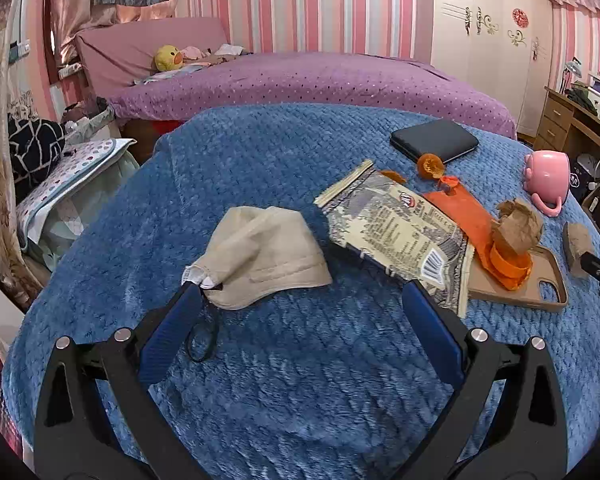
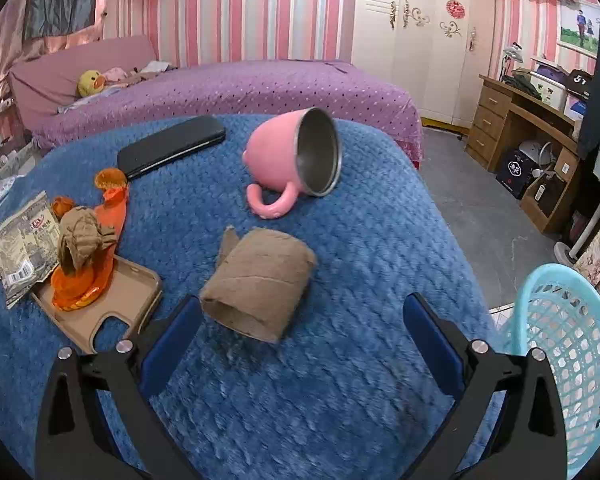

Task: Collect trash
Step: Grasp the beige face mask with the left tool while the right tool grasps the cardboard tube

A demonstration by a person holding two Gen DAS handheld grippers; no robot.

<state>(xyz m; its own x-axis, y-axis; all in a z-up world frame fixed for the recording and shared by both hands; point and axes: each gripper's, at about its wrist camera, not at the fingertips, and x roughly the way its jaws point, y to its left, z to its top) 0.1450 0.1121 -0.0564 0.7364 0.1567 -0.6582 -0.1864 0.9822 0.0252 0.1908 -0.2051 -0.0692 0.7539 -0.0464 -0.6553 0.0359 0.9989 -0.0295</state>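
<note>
- Blue fleece blanket (image 2: pixel 360 240) carries the trash; the right gripper (image 2: pixel 302 312) hovers with jaws spread wide and nothing between them
- brown cardboard tube (image 2: pixel 260 284) lies on its side at 12 o'clock from that gripper, just inside its left finger
- turquoise basket (image 2: pixel 572 344) stands at 3 o'clock
- left gripper (image 1: pixel 304 300) is likewise released; beige mask (image 1: pixel 264 260) lies at 11 o'clock, touching its left fingertip
- printed snack wrapper (image 1: pixel 400 236) at 1 o'clock shows a barcode; its lettering is probably too blurred to read
</note>
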